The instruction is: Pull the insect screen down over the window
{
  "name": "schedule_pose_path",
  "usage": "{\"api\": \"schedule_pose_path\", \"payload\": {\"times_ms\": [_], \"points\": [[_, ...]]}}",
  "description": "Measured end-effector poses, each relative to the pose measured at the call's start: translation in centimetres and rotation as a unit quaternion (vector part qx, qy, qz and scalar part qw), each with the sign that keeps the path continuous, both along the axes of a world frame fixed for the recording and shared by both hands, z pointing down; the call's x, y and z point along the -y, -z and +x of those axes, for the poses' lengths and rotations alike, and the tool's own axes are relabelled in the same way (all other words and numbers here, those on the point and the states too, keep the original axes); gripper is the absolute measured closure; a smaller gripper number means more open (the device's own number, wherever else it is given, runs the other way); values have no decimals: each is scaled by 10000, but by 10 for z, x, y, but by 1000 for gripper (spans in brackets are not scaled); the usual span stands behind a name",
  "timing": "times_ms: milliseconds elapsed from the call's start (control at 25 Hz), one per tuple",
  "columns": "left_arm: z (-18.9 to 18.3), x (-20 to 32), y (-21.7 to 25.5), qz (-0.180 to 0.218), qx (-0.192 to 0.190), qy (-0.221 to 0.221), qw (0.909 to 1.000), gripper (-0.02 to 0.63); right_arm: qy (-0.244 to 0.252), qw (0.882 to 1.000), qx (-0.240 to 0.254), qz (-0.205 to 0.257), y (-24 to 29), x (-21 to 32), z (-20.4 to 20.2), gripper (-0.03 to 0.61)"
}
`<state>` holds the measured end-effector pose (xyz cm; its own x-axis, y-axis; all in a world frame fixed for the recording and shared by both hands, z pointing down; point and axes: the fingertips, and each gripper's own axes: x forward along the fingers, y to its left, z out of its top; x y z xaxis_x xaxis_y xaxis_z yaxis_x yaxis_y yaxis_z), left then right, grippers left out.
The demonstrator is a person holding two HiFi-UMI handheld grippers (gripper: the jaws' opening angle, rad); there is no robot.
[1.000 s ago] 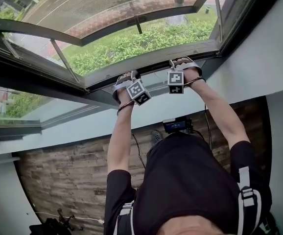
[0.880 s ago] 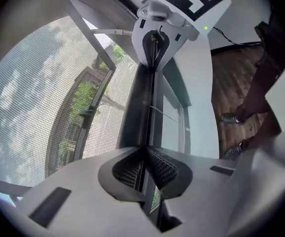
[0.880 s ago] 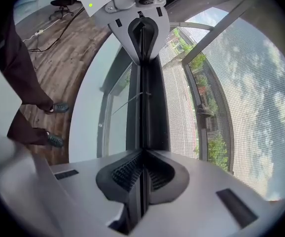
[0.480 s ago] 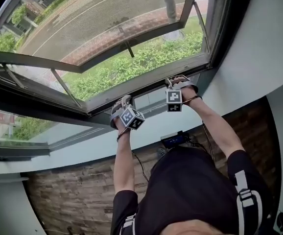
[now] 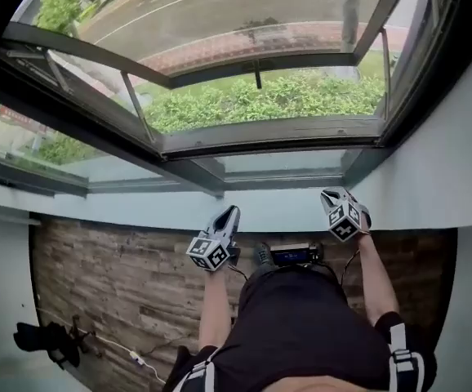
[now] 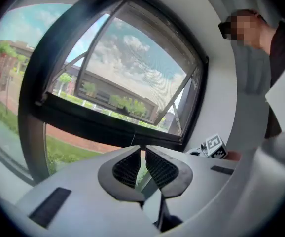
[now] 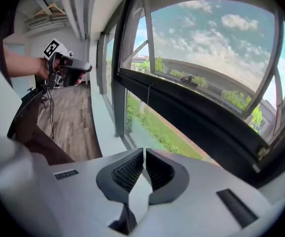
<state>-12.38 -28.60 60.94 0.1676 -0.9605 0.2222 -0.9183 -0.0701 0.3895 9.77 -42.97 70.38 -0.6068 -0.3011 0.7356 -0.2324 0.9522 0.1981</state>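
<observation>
The insect screen (image 6: 150, 75) shows as fine grey mesh across the window opening in the left gripper view. Its grey bottom bar (image 5: 269, 146) lies along the lower edge of the window frame, and a thin cord (image 7: 149, 98) hangs from the dark frame. My left gripper (image 5: 230, 212) hangs below the sill, jaws almost together with nothing between them (image 6: 142, 154). My right gripper (image 5: 328, 194) is beside it, a little higher, also away from the bar, jaws shut and empty (image 7: 144, 157). Neither touches the window.
The outer glass sash (image 5: 220, 31) is propped open over a hedge and road. A pale sill (image 5: 122, 202) runs under the dark frame (image 5: 211, 178). Below lie a wooden floor (image 5: 122, 284), a cable, a dark object (image 5: 44, 340) at the left and a black device (image 5: 293, 256) at the person's waist.
Both grippers have left the bar at the window's lower edge and dropped below the sill, toward the person. The head view has tilted and shifted.
</observation>
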Motion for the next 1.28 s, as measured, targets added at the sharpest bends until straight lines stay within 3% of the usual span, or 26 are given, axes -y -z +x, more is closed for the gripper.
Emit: {"api": "schedule_pose_path", "payload": {"times_ms": [160,280,480,640,760,920,1120,1280], "points": [[3,-42,0,165,-454,454,9978,584,-127,9970,-40,-764,-54,-33,36,558],[-1,-63,23,442,-400,539,9968,594,-169,9943,-389,-981,-87,-63,48,558],[-9,-86,53,1088,-564,395,9917,606,-292,9948,-290,-927,-88,-115,48,558],[-2,-110,77,1481,-663,89,9867,606,-800,9934,-288,-766,-74,-147,55,560],[-13,-151,81,1813,-955,-121,9787,606,-1250,9907,-61,-540,-57,-185,47,560],[-64,-223,68,2136,-1421,132,9665,607,-1400,9880,246,-609,-42,-259,9,560],[-49,-294,52,2206,-2015,166,9542,607,-1528,9862,123,-631,-16,-346,44,560],[-60,-331,56,2545,-2041,304,9448,607,-1701,9826,406,-622,0,-351,44,560]]}}
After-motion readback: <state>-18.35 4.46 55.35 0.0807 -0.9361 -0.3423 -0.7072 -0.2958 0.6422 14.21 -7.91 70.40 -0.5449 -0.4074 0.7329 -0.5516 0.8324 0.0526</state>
